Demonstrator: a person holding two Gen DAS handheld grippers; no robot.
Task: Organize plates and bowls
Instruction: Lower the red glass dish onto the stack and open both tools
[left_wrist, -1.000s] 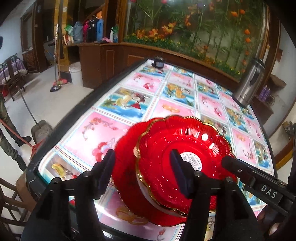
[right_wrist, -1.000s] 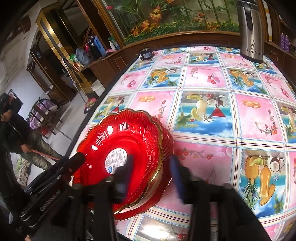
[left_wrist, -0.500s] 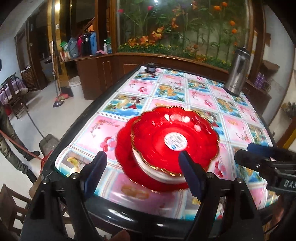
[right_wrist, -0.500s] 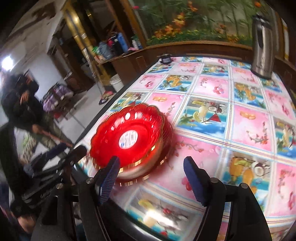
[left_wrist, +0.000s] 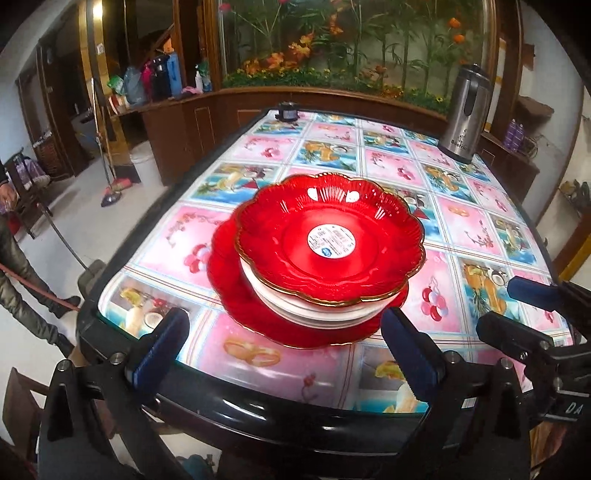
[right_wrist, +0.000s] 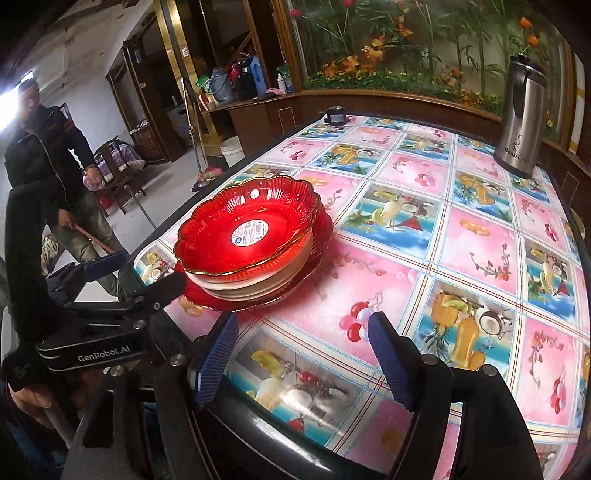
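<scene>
My stack sits near the tabletop's (left_wrist: 472, 229) front left edge: a wide red plate (left_wrist: 236, 295) at the bottom, white bowls (left_wrist: 295, 306) nested on it, and a red scalloped gold-rimmed bowl (left_wrist: 328, 240) on top, upright, with a round white sticker (left_wrist: 331, 240) at its centre.

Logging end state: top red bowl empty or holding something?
Empty. The top red bowl shows only a round label sticker on its bare inside; it sits upright on the stack.

Glossy red plastic bowl (left_wrist: 328, 243), paper sticker (left_wrist: 331, 240); shiny patterned tablecloth (right_wrist: 476, 236); brushed-metal flask (right_wrist: 521, 122).
</scene>
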